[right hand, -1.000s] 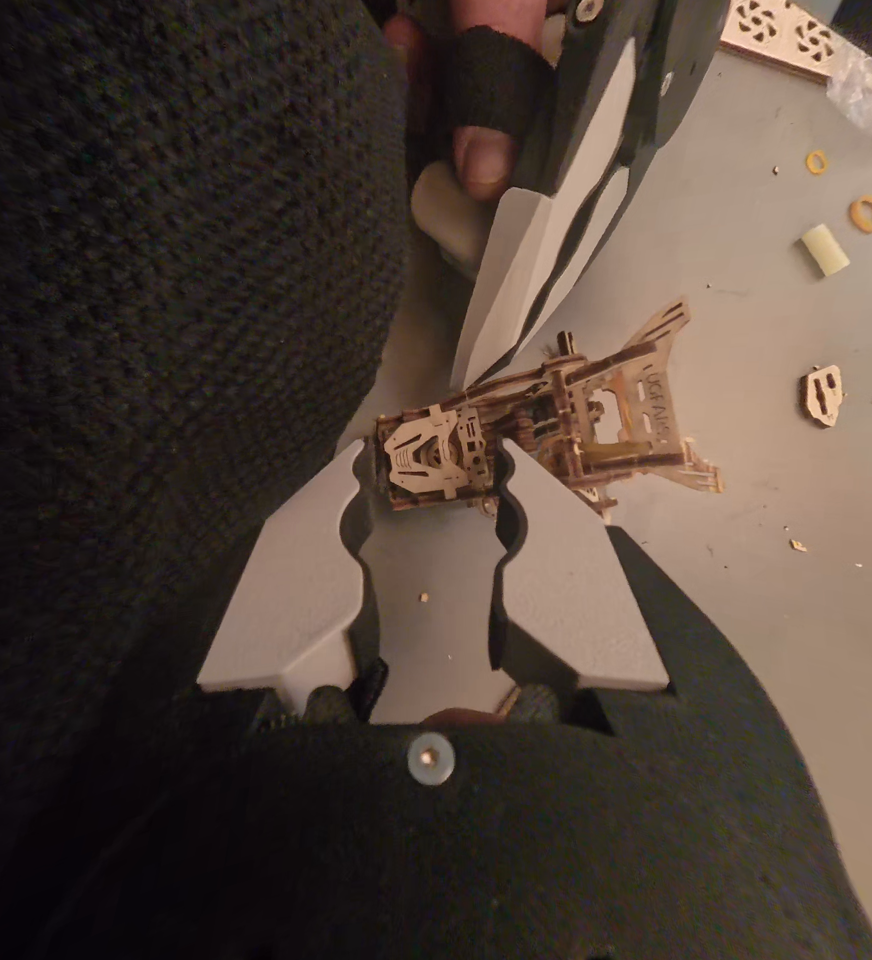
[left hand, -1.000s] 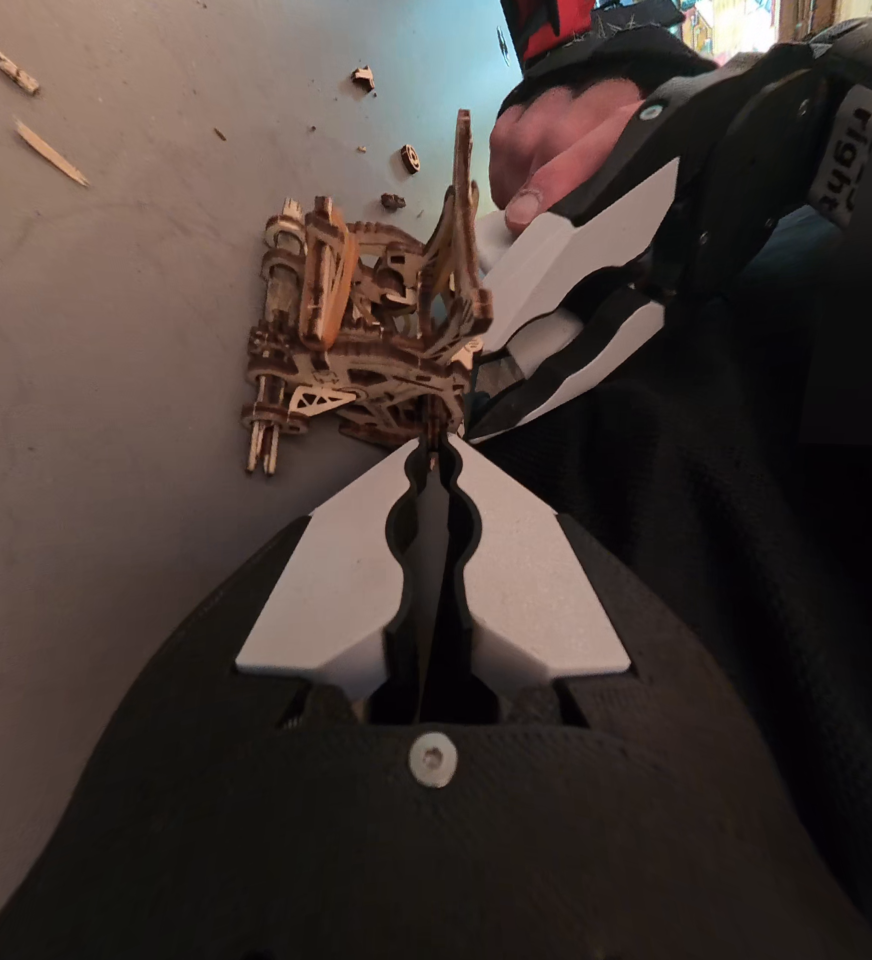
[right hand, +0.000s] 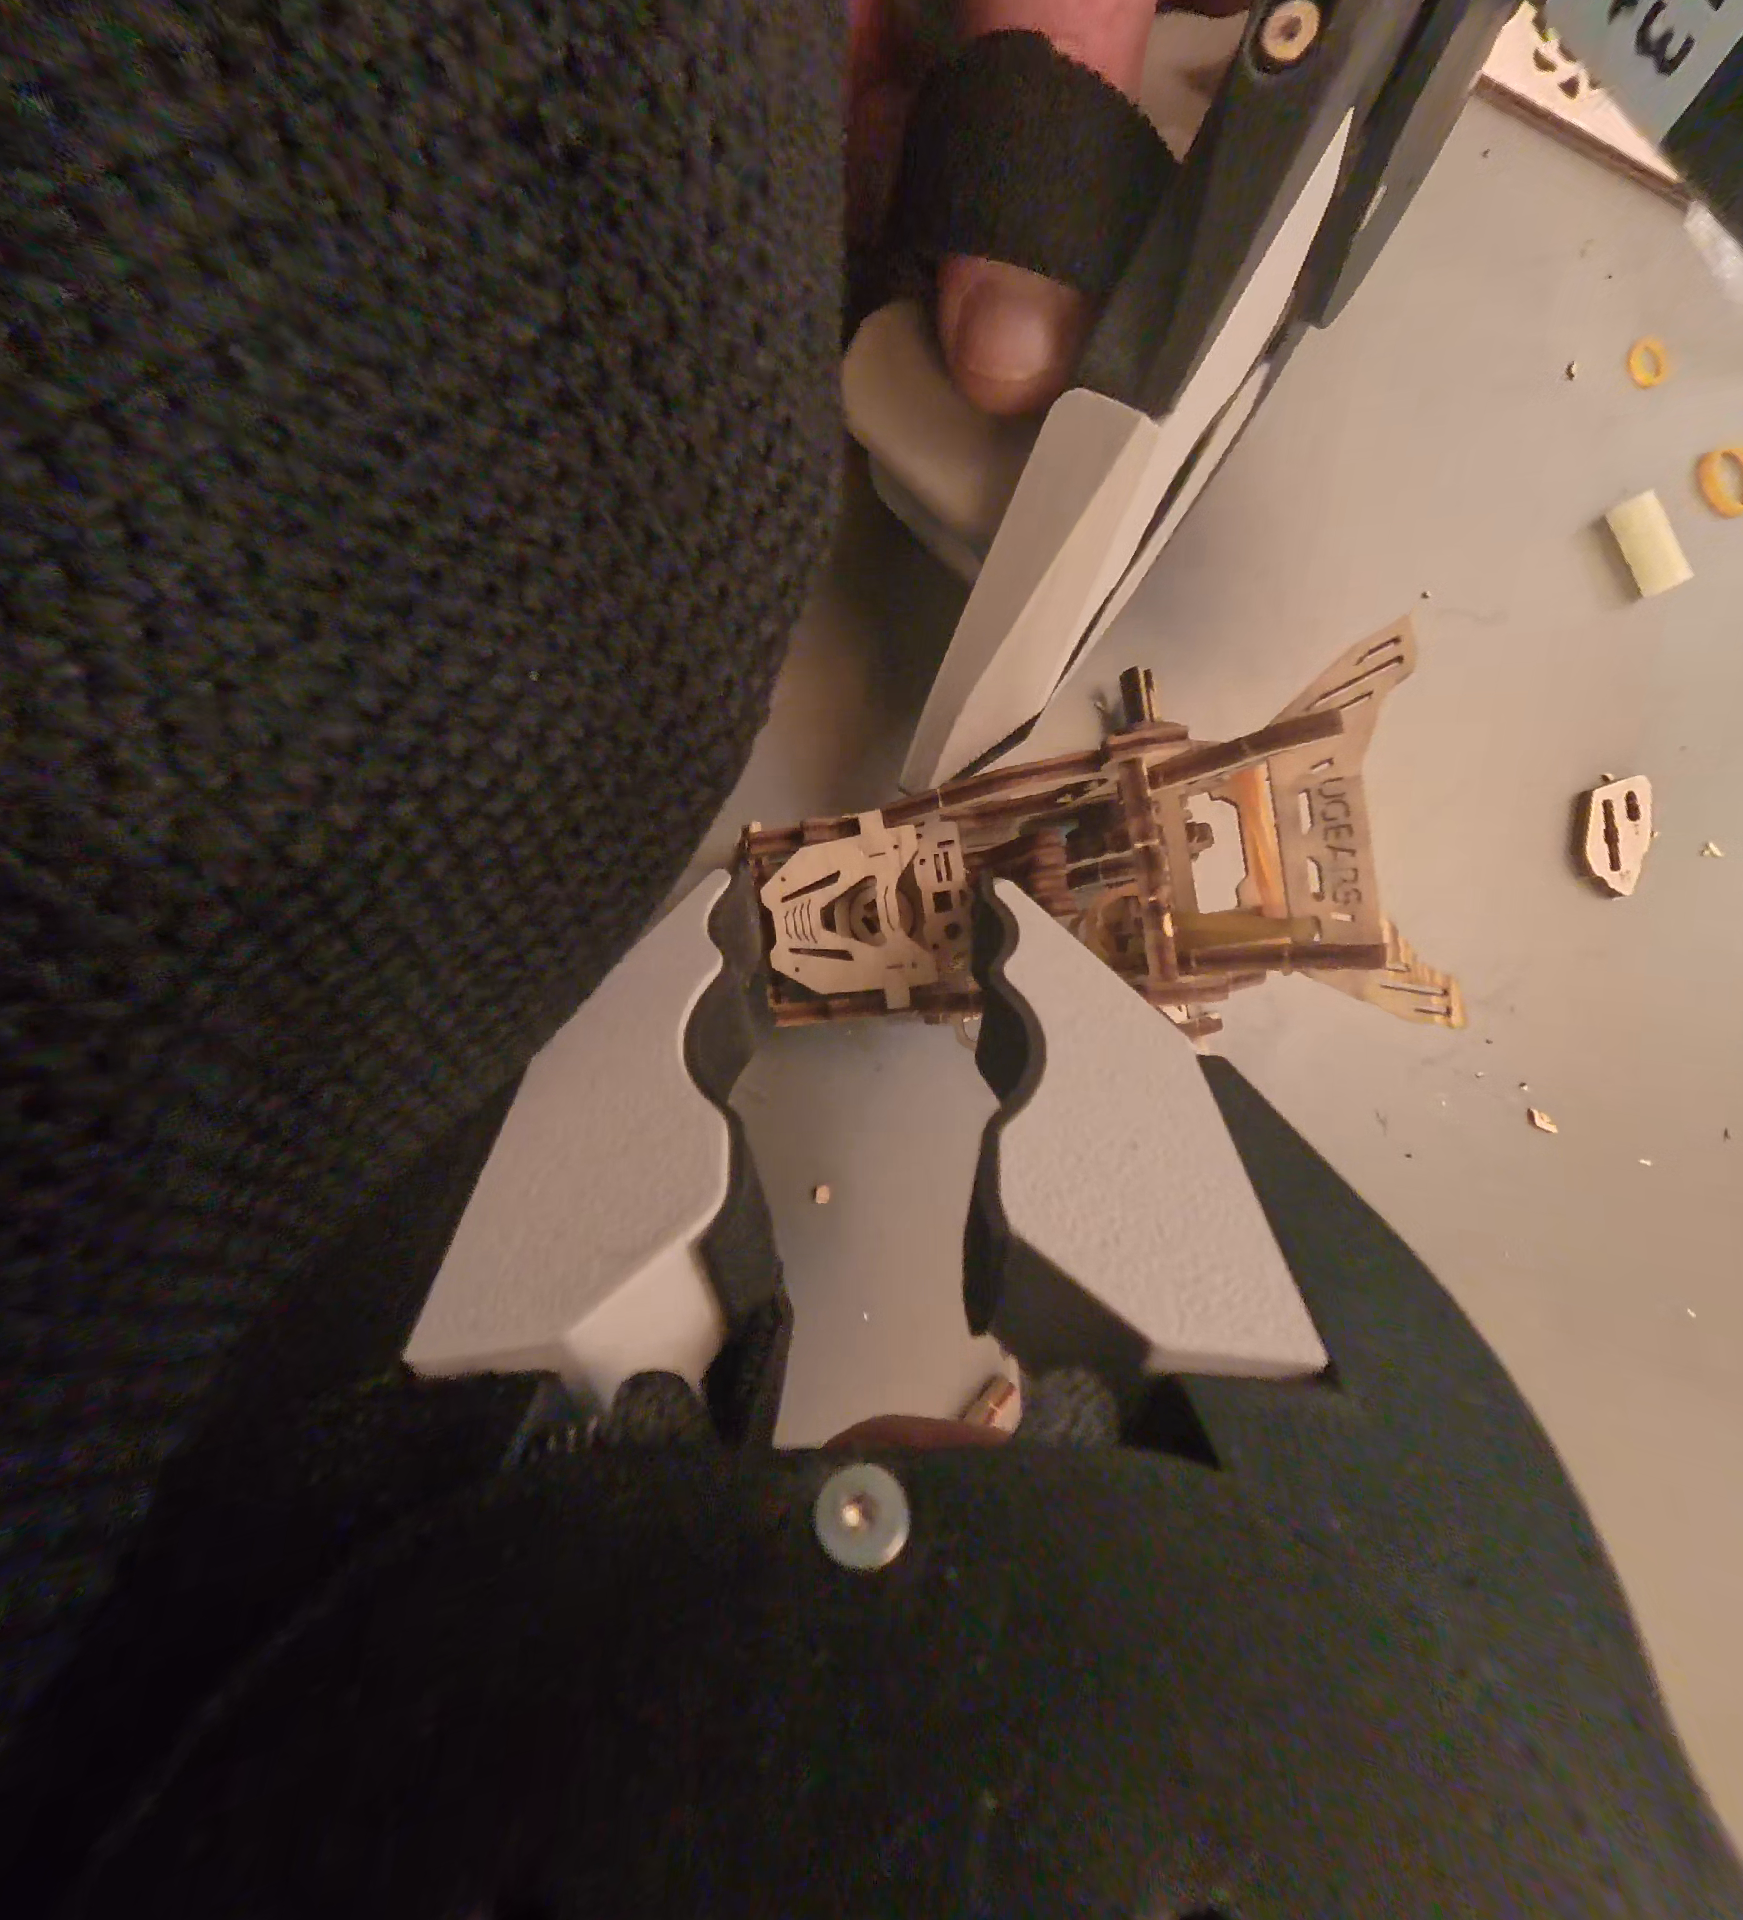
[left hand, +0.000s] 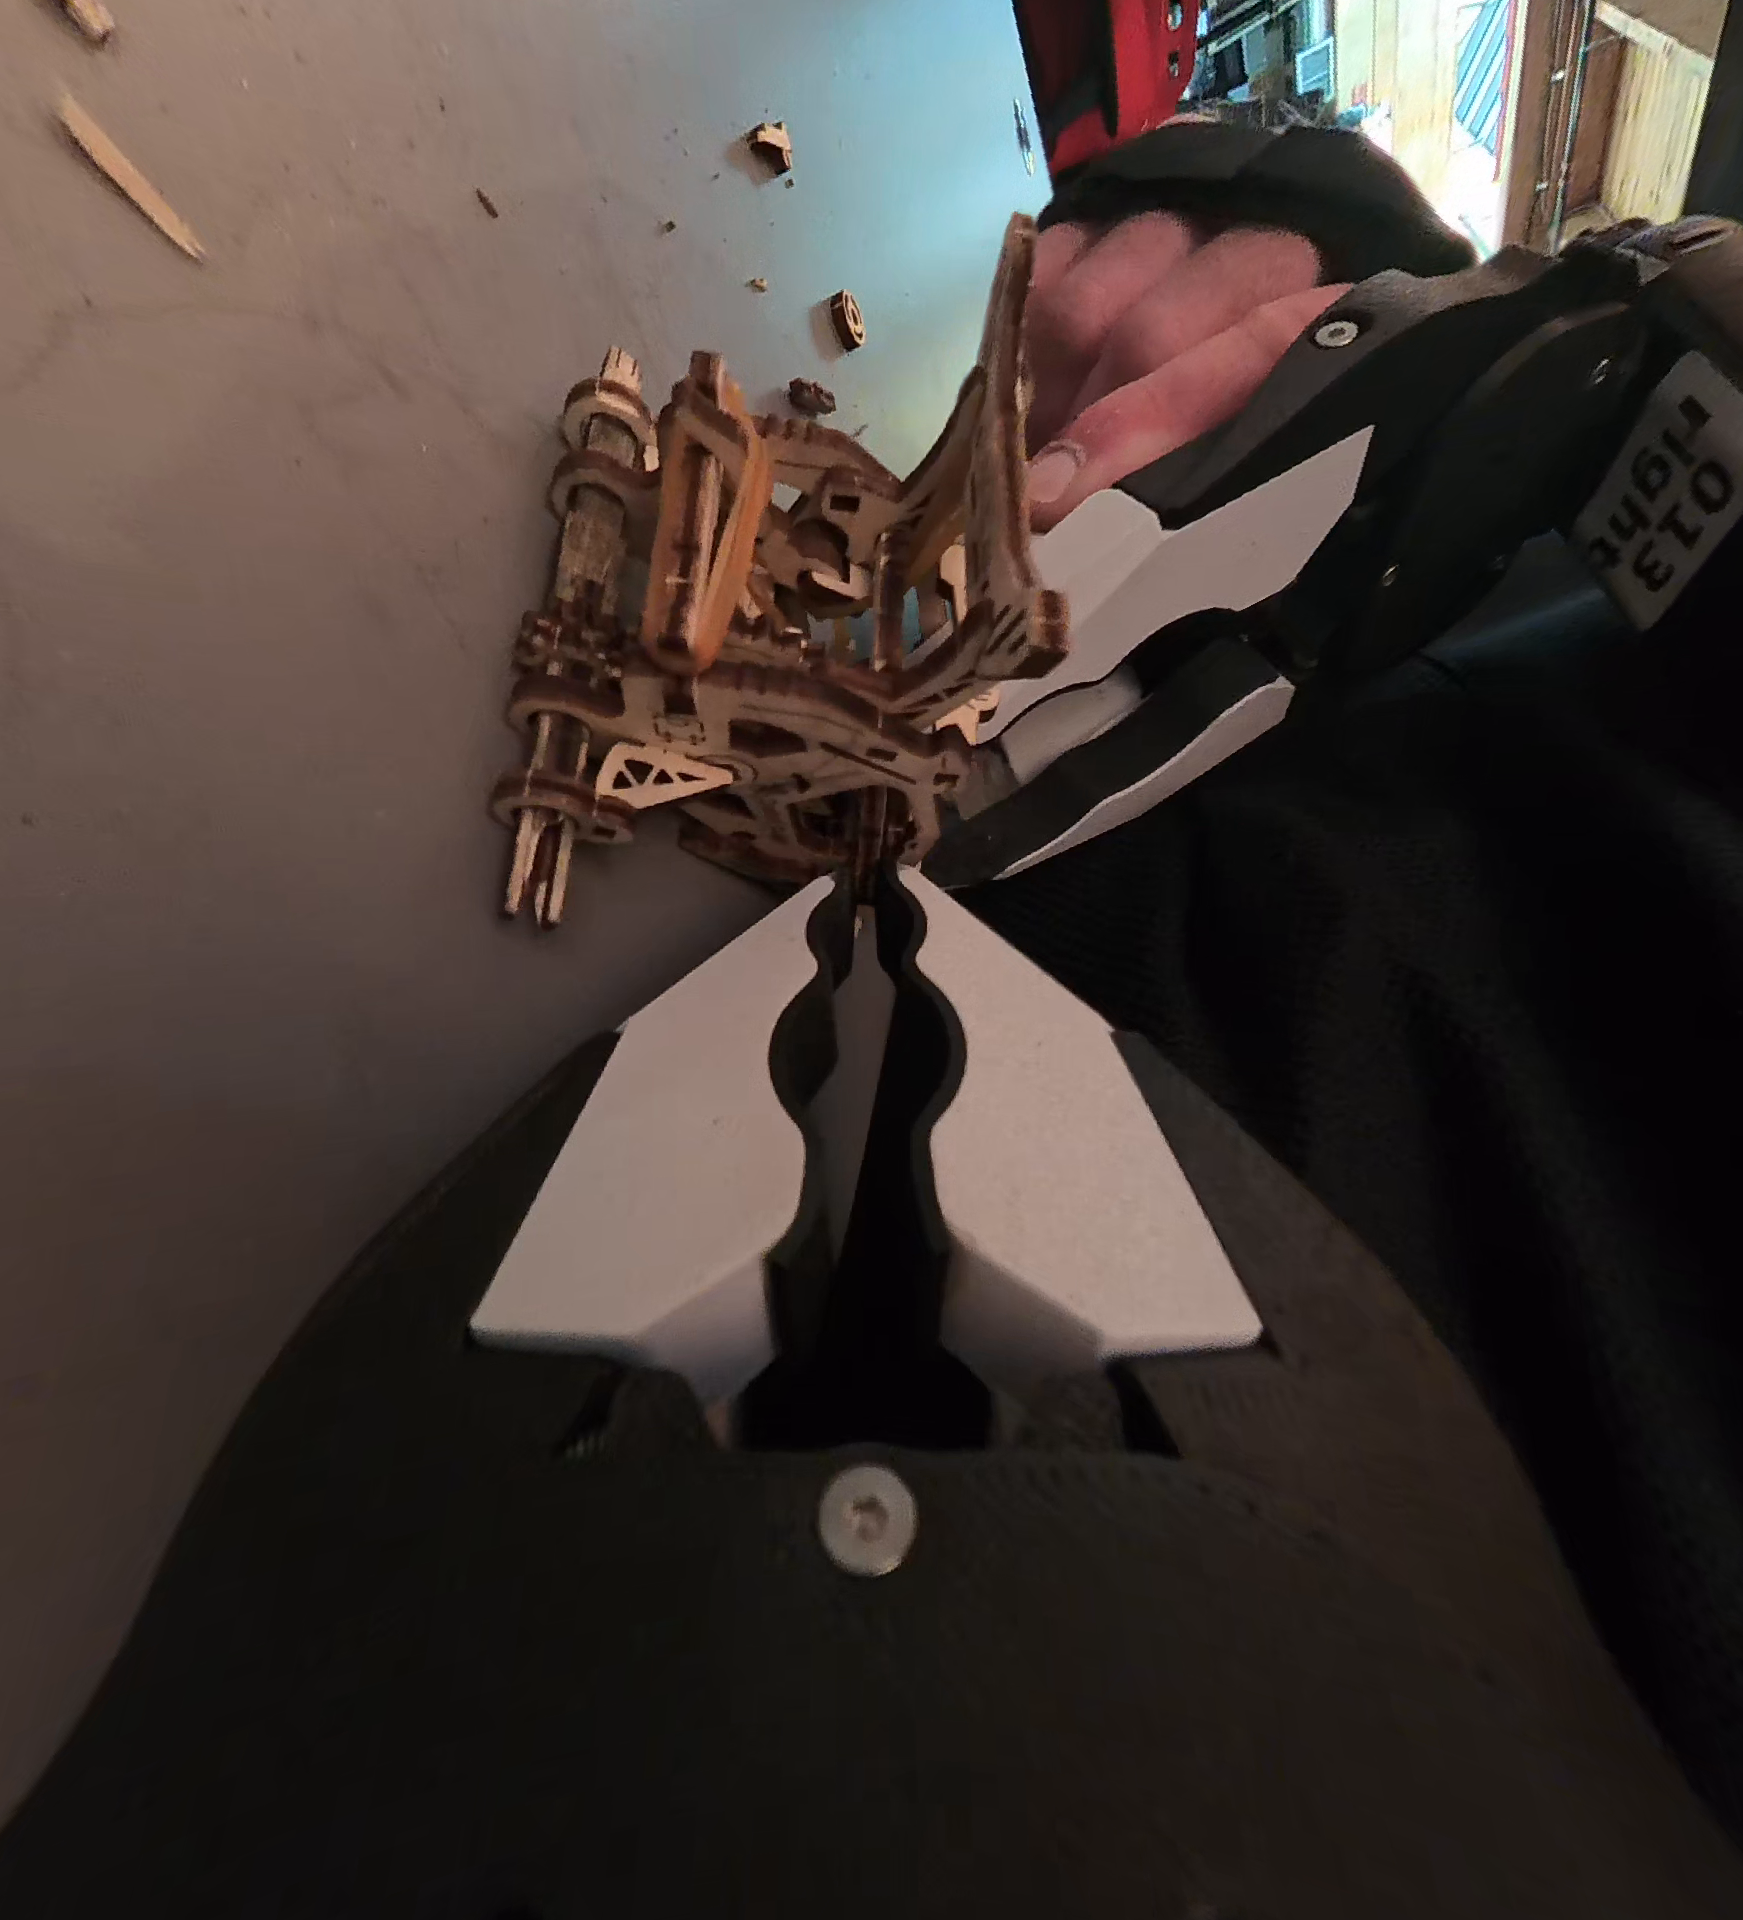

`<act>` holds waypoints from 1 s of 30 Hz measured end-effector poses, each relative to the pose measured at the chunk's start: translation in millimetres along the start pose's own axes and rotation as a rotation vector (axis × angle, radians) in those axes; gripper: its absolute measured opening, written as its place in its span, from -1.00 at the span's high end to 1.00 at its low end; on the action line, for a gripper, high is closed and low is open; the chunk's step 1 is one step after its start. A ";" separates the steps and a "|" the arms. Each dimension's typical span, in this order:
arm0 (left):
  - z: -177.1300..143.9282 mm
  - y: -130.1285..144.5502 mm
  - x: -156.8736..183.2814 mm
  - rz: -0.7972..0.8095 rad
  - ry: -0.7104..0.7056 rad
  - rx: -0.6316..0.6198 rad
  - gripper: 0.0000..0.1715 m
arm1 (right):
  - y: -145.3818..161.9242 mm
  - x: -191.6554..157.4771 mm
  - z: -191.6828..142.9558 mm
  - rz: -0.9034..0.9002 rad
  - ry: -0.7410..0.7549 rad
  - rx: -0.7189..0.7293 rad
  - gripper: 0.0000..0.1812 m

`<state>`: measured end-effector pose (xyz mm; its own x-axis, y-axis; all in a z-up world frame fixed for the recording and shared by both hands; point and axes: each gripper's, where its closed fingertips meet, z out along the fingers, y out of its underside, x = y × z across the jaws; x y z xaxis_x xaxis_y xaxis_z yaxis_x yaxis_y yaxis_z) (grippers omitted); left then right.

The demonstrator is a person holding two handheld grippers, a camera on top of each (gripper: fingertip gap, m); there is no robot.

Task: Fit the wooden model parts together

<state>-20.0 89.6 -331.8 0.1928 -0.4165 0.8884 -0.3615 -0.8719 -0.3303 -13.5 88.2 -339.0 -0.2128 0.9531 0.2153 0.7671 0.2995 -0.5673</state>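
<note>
Gripping the wooden model (right hand: 1002, 894) from two sides, you keep it pinned low over the grey worktop (right hand: 1469, 1247) so that neither half can twist while the parts seat. Your right tongs (right hand: 862, 914) straddle the model's blunt front block, one finger pressed against each flank of the pale grille-like face, clenched on it as a steady anchor. Your left tongs (left hand: 867, 883) are pinched nearly together on a thin dark tab at the model's near edge, which, judging by the task, is the piece being pressed home; whether it is fully seated cannot be told. In the right wrist view the left tongs come down at a slant from above the model, their tips meeting its upper edge. The model's flared tail fins point away from the right tongs, and its axle with paired discs (left hand: 586, 623) juts out on the side away from your dark knitted sleeve (right hand: 327, 623). Beyond the tail fins lie loose bits, well apart from the model: a small oval wooden piece (right hand: 1615, 836), a pale cylinder (right hand: 1648, 545) and two yellow rings (right hand: 1729, 480). A long splinter (left hand: 124, 177) and wood crumbs are scattered farther off from the model.
</note>
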 end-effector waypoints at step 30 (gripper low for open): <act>3.2 -10.0 -3.3 0.137 -0.109 -0.007 0.99 | 1.1 7.0 -3.1 -0.020 0.114 0.030 0.54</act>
<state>-14.2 98.9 -332.4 0.2389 -0.5571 0.7954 -0.3971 -0.8035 -0.4435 -12.2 95.1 -335.7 -0.1568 0.9362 0.3146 0.7443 0.3214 -0.5854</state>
